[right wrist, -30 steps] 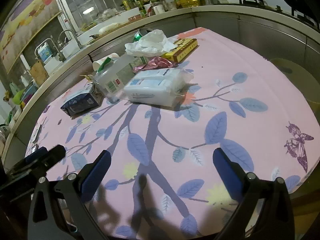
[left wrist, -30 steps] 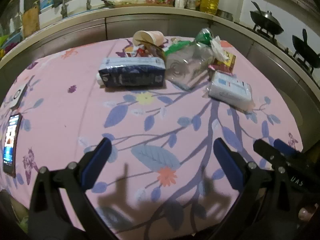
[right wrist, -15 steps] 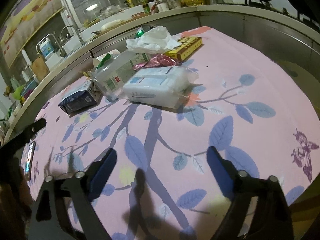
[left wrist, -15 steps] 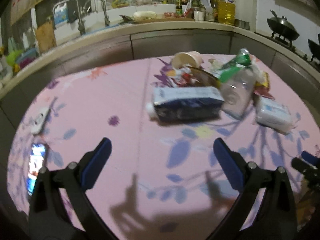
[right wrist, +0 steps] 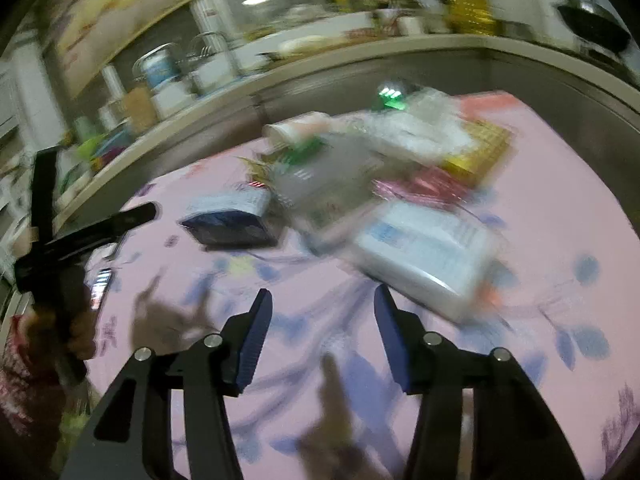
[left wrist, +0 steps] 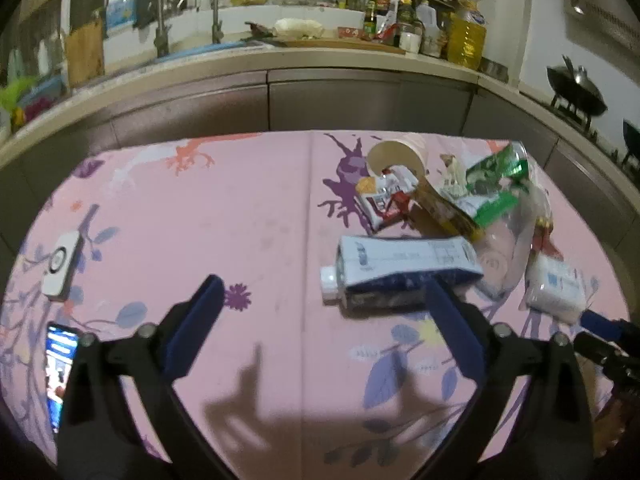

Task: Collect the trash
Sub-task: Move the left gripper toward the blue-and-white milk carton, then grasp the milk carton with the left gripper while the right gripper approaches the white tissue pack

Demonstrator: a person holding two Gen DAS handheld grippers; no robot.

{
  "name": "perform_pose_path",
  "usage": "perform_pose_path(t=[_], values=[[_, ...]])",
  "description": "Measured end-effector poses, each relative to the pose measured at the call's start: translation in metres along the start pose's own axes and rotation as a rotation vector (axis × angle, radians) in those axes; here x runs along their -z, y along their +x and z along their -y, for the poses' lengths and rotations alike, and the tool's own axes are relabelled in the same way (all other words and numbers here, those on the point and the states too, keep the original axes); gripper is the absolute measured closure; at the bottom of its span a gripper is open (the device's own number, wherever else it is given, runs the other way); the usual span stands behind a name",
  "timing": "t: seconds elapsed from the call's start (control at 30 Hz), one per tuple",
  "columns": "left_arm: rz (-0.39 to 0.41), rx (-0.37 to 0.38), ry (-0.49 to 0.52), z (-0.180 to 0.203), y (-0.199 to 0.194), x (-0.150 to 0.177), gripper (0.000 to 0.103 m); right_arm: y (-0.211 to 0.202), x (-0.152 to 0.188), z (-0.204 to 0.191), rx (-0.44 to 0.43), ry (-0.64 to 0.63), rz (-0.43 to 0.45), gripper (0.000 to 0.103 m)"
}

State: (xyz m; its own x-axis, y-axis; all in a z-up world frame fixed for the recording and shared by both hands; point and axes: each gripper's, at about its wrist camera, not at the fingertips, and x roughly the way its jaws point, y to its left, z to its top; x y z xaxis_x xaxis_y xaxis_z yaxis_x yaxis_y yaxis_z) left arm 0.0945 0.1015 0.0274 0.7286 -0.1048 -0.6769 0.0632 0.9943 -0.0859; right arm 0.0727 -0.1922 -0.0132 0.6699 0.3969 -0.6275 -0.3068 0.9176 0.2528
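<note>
Blue carton [left wrist: 400,276] lies just beyond parted left tongs [left wrist: 324,312].

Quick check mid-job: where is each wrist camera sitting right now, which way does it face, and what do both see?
Left wrist: behind the open left gripper, facing the kitchen counter over the pink tablecloth; the right gripper's tip shows at right.
Right wrist: behind the open right gripper, blurred, facing the trash pile; the hand holding the left gripper shows at left.
Shared: blue carton, white tissue pack.
</note>
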Motion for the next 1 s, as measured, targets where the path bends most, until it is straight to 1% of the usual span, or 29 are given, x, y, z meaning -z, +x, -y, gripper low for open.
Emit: perform_pose_path(t=[0.07, 0.1, 0.17, 0.2, 0.33, 0.4, 0.43, 0.5, 0.53, 0.57, 0.6, 0.67, 0.73, 0.8, 0.83, 0.87, 0.93, 1.0], values=[[-0.013, 0.017, -0.021, -0.007, 0.007, -0.003, 0.012, 0.013, -0.012, -0.014, -0.025, -0.046, -0.005, 0.054], [-0.026, 0.026, -0.036, -0.011, 0.011, -0.004, 0.014, 0.024, -0.019, -0.022, -0.046, -0.069, -0.021, 0.054], [-0.051, 0.059, -0.066, -0.018, 0.018, -0.005, 0.018, 0.041, -0.027, -0.031, -0.082, -0.077, -0.046, 0.054], [-0.062, 0.076, -0.083, -0.021, 0.021, -0.003, 0.018, 0.048, -0.030, -0.033, -0.092, -0.077, -0.056, 0.054], [-0.083, 0.105, -0.100, -0.027, 0.027, 0.002, 0.019, 0.076, -0.038, -0.049, -0.108, -0.124, -0.091, 0.054], [-0.076, 0.103, -0.094, -0.029, 0.029, -0.002, 0.019, 0.086, -0.041, -0.053, -0.113, -0.139, -0.103, 0.054], [-0.074, 0.106, -0.091, -0.030, 0.030, -0.005, 0.018, 0.090, -0.042, -0.054, -0.102, -0.146, -0.105, 0.054], [-0.067, 0.151, -0.077, -0.028, 0.034, -0.018, 0.016, 0.096, -0.043, -0.053, -0.090, -0.145, -0.106, 0.054], [-0.054, 0.178, -0.061, -0.026, 0.036, -0.024, 0.011, 0.099, -0.044, -0.052, -0.084, -0.139, -0.114, 0.054], [-0.025, 0.211, -0.008, -0.018, 0.039, -0.031, 0.007, 0.101, -0.043, -0.049, -0.077, -0.128, -0.124, 0.054], [-0.013, 0.230, 0.045, -0.012, 0.042, -0.036, 0.006, 0.102, -0.042, -0.046, -0.076, -0.113, -0.136, 0.054], [-0.018, 0.290, 0.199, 0.005, 0.052, -0.040, 0.006, 0.097, -0.041, -0.042, -0.085, -0.094, -0.145, 0.054], [-0.021, 0.312, 0.327, 0.019, 0.059, -0.040, 0.006, 0.086, -0.037, -0.039, -0.086, -0.085, -0.144, 0.054], [-0.022, 0.328, 0.491, 0.036, 0.065, -0.033, 0.006, 0.069, -0.028, -0.032, -0.097, -0.071, -0.144, 0.054], [-0.034, 0.339, 0.554, 0.042, 0.068, -0.029, 0.006, 0.062, -0.025, -0.029, -0.095, -0.066, -0.142, 0.053], [-0.046, 0.352, 0.590, 0.046, 0.068, -0.026, 0.006, 0.053, -0.020, -0.024, -0.089, -0.053, -0.141, 0.053], [-0.075, 0.403, 0.672, 0.056, 0.070, -0.018, 0.006, 0.038, -0.012, -0.011, -0.084, -0.008, -0.138, 0.053], [-0.088, 0.398, 0.717, 0.061, 0.076, -0.010, 0.006, 0.028, -0.005, 0.000, -0.075, 0.039, -0.129, 0.053]])
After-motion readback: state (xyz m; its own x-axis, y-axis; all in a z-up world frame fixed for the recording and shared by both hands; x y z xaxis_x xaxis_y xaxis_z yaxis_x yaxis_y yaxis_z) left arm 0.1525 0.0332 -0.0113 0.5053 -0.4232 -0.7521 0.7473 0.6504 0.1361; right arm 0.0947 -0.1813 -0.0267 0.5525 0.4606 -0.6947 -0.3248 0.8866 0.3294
